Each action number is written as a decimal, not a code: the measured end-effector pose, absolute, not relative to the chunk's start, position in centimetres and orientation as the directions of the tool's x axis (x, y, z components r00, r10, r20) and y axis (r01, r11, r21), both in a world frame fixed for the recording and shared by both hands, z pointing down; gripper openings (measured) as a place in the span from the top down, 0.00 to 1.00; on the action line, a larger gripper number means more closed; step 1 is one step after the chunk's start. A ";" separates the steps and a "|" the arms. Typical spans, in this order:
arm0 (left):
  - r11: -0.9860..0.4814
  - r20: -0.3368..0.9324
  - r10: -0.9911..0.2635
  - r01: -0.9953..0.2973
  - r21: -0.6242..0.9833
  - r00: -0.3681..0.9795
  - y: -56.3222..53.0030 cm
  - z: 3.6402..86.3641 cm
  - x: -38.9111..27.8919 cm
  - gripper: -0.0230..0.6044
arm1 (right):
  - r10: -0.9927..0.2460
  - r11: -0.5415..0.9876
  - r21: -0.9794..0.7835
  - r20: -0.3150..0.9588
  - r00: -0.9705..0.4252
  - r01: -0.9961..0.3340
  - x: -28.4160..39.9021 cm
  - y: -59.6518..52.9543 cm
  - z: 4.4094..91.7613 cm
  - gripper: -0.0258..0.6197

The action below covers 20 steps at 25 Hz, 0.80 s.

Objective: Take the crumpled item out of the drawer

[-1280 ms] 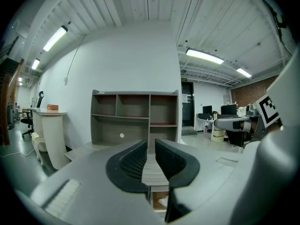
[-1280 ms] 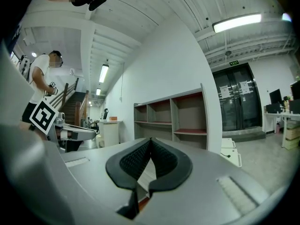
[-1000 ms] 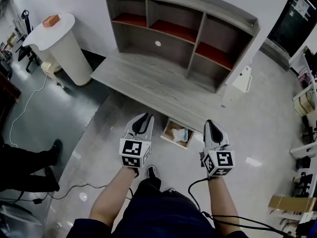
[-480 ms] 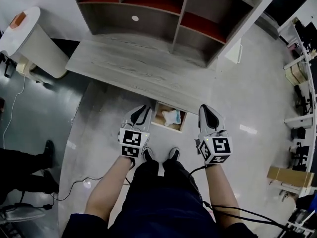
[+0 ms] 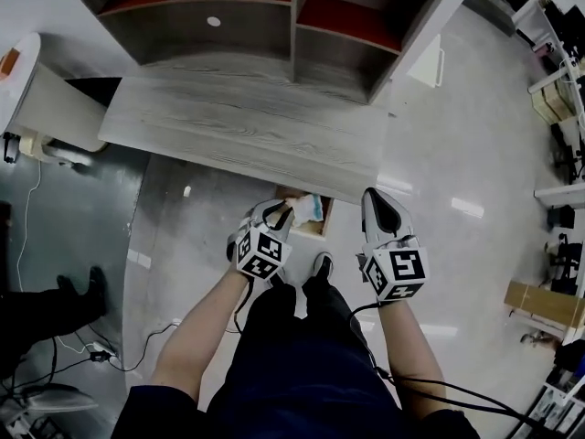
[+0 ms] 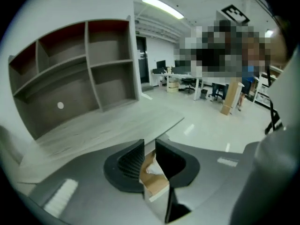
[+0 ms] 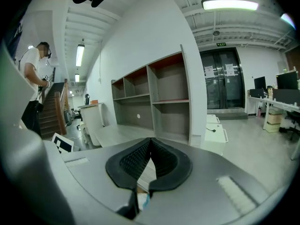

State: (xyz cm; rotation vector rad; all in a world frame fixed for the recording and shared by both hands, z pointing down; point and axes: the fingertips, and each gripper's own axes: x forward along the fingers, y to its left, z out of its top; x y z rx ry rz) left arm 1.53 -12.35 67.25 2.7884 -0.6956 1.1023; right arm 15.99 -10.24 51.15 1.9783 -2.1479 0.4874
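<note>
Under the desk's front edge a small wooden drawer (image 5: 315, 224) stands pulled out, with a crumpled white and blue item (image 5: 307, 209) in it. My left gripper (image 5: 279, 211) tilts toward the drawer, its tips at the item's left side. In the left gripper view its jaws (image 6: 150, 146) stand a narrow gap apart, and the drawer (image 6: 158, 185) and the item (image 6: 151, 170) show through that gap. My right gripper (image 5: 372, 197) hovers right of the drawer. Its tips (image 7: 150, 139) meet, with nothing held, and the item (image 7: 142, 199) shows below them.
The grey wooden desk top (image 5: 238, 126) and its shelf unit (image 5: 292, 26) lie ahead. A white round table (image 5: 37, 90) stands far left and a white box (image 5: 426, 62) at the right. My shoes (image 5: 320, 265) are just behind the drawer. Another person's feet (image 5: 78, 291) and cables (image 5: 119, 355) are at the left.
The view has closed in on the desk and drawer. My left gripper has swung right and down to the crumpled item. My right gripper has kept its place beside the drawer.
</note>
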 end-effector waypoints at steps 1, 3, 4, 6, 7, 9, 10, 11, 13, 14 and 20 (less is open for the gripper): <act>-0.914 0.687 -0.353 -0.390 -0.109 0.635 -11.9 68.6 2.2 0.86 | -0.930 0.050 -0.122 0.355 -0.090 -0.991 16.6 -10.2 51.6 0.95; -0.946 0.737 -0.286 -0.305 -0.114 0.613 -10.9 71.0 3.4 0.86 | -0.926 0.026 -0.132 0.370 -0.074 -0.991 17.9 -9.8 52.4 0.95; -0.958 0.760 -0.254 -0.266 -0.111 0.598 -10.4 72.1 3.9 0.86 | -0.923 0.015 -0.137 0.378 -0.066 -0.990 18.4 -9.6 52.8 0.95; -0.974 0.798 -0.198 -0.205 -0.095 0.569 -9.5 74.2 4.6 0.86 | -0.918 -0.004 -0.145 0.394 -0.054 -0.989 19.4 -9.1 53.6 0.95; -0.980 0.815 -0.171 -0.178 -0.085 0.554 -9.2 75.1 4.9 0.86 | -0.915 -0.013 -0.148 0.401 -0.048 -0.989 19.8 -8.8 54.0 0.95; -0.991 0.844 -0.119 -0.120 -0.066 0.522 -8.6 76.9 5.4 0.86 | -0.910 -0.031 -0.154 0.413 -0.036 -0.988 20.5 -8.3 54.7 0.95; -0.995 0.859 -0.093 -0.086 -0.057 0.503 -8.2 77.8 5.7 0.86 | -0.907 -0.039 -0.156 0.421 -0.031 -0.987 20.8 -8.0 55.0 0.95; -0.997 0.874 -0.068 -0.051 -0.050 0.480 -7.9 78.8 6.0 0.86 | -0.903 -0.045 -0.158 0.429 -0.027 -0.986 21.1 -7.6 55.4 0.95; -0.999 0.905 -0.027 0.022 -0.040 0.425 -7.3 80.9 6.4 0.86 | -0.896 -0.057 -0.160 0.444 -0.020 -0.985 21.8 -6.9 56.0 0.95; -0.998 0.919 -0.011 0.056 -0.035 0.393 -7.1 81.9 6.5 0.86 | -0.892 -0.064 -0.161 0.451 -0.016 -0.985 22.2 -6.6 56.3 0.95; -0.991 0.963 0.043 0.135 0.007 0.266 -6.6 85.9 6.6 0.86 | -0.878 -0.113 -0.174 0.478 0.017 -0.978 24.1 -4.8 57.3 0.95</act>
